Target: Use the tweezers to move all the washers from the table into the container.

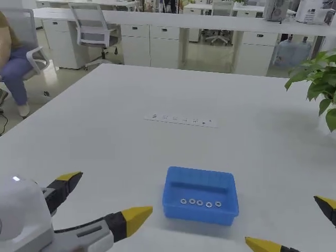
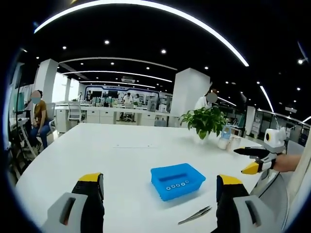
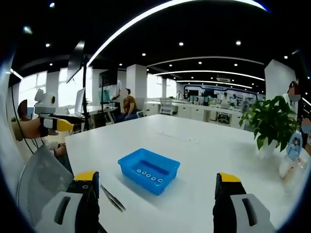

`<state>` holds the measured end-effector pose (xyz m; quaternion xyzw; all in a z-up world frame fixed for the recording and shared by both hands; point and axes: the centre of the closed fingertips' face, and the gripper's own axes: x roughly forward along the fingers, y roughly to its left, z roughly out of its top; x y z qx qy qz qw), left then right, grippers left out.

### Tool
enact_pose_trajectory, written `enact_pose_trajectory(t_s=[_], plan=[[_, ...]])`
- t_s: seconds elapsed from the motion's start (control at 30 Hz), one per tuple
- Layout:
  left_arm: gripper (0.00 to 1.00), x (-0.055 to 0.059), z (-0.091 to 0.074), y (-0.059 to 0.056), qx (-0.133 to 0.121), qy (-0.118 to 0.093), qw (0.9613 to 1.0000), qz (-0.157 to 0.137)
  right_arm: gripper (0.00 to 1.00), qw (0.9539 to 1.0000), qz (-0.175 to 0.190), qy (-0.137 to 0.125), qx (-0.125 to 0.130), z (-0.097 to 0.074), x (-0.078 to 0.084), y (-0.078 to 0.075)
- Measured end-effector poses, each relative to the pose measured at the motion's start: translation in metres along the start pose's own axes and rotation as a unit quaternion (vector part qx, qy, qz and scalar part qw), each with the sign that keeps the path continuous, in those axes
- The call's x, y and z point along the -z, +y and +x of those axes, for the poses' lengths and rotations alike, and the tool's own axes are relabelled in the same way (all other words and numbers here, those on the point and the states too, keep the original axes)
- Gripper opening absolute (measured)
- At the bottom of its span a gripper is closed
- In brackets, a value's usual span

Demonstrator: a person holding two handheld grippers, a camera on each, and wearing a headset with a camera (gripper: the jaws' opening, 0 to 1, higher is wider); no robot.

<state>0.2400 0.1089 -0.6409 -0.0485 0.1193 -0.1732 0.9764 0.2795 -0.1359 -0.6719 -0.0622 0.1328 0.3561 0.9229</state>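
Steel-thin and lying flat, the tweezers rest on the bare worktop between the blue container and the near edge, angled with one end toward the container's near wall. They look light, springy and slick. With so little height off the surface they will probably skid if nudged, so the better hold is likely across both arms near the middle, where a squeeze also closes the tips. Five washers sit in a row on the container's floor. They are small, flat and smooth, the sort of thing that slides rather than lifts, so a rim pinched through the hole seems the surest hold. A pale strip with small marks lies further toward the far edge, and I cannot tell whether any of these marks are washers. The left gripper hangs low over the near left of the worktop, level and aimed forward past the container, its yellow-tipped fingers spread wide with nothing between them. The right gripper mirrors it near the near right corner, fingers likewise apart and empty. Both sit well apart from the tweezers, which lie between them, slightly nearer the person than the container.
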Motion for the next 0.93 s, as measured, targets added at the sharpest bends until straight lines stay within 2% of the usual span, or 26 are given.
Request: enact_pose_trajectory(t_s=[0.13,0.3,0.47,0.73,0.93], plan=[[0.99,-0.004,0.0,0.0,-0.001,-0.001,0.9999,0.012,0.99,0.9998,0.011,-0.014,0.01,-0.002,-0.006,-0.005],[0.99,-0.008,0.001,-0.001,0.006,-0.009,0.9999,0.004,0.99,0.9995,0.018,-0.021,0.015,-0.003,-0.008,-0.01],[0.99,-0.006,0.004,0.0,0.008,-0.003,1.0,0.004,0.99,0.9991,0.028,-0.025,0.022,-0.003,-0.007,-0.013],[0.99,0.003,0.01,-0.005,0.027,0.01,0.9996,-0.002,0.99,0.9988,0.033,-0.021,0.028,-0.002,-0.005,-0.013],[0.99,0.006,0.01,-0.003,0.027,0.014,0.9995,-0.003,0.99,0.9989,0.032,-0.016,0.029,0.0,-0.001,-0.013]])
